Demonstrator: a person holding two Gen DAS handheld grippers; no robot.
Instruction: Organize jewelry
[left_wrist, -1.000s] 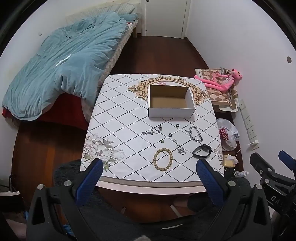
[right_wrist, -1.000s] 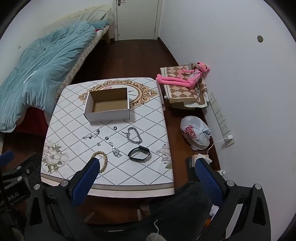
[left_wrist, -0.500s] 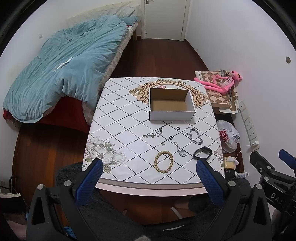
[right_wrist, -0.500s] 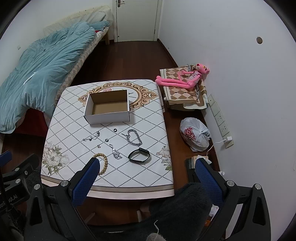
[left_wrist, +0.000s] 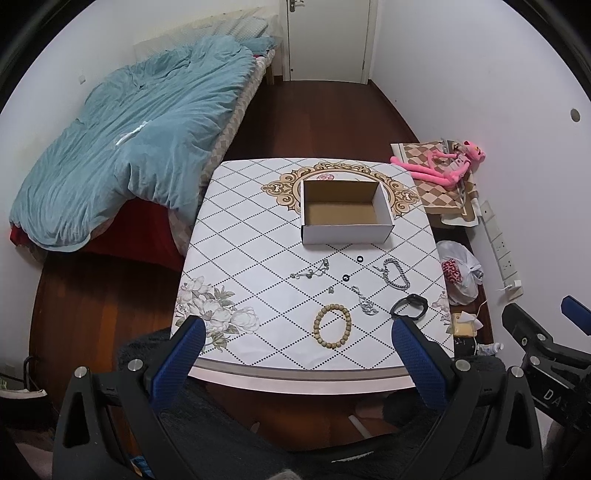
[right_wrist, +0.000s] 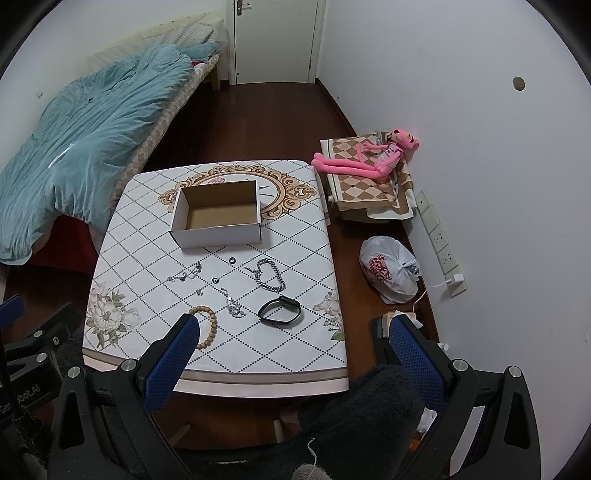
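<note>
An empty white cardboard box (left_wrist: 346, 212) (right_wrist: 218, 214) stands open on the patterned table (left_wrist: 243, 258) (right_wrist: 306, 258). In front of it lie a wooden bead bracelet (left_wrist: 332, 325) (right_wrist: 209, 325), a black band (left_wrist: 409, 306) (right_wrist: 279, 311), a silver chain bracelet (left_wrist: 396, 273) (right_wrist: 270, 275), thin silver chains (left_wrist: 312, 271) (right_wrist: 184, 274), a pendant chain (left_wrist: 364, 301) (right_wrist: 232, 304) and two small dark rings (left_wrist: 360, 258) (right_wrist: 232, 260). My left gripper (left_wrist: 295, 332) and right gripper (right_wrist: 291, 328) hover high over the table's near edge, both open and holding nothing.
A bed with a teal quilt (left_wrist: 129, 147) stands left of the table. Right of it, a pink plush toy (right_wrist: 365, 158) lies on a folded checked cloth, a plastic bag (right_wrist: 388, 269) sits on the floor, and a power strip runs along the wall.
Both views have tilted upward a little, so the table sits lower in frame and the door shows. Nothing on the table has moved. Both grippers stay open.
</note>
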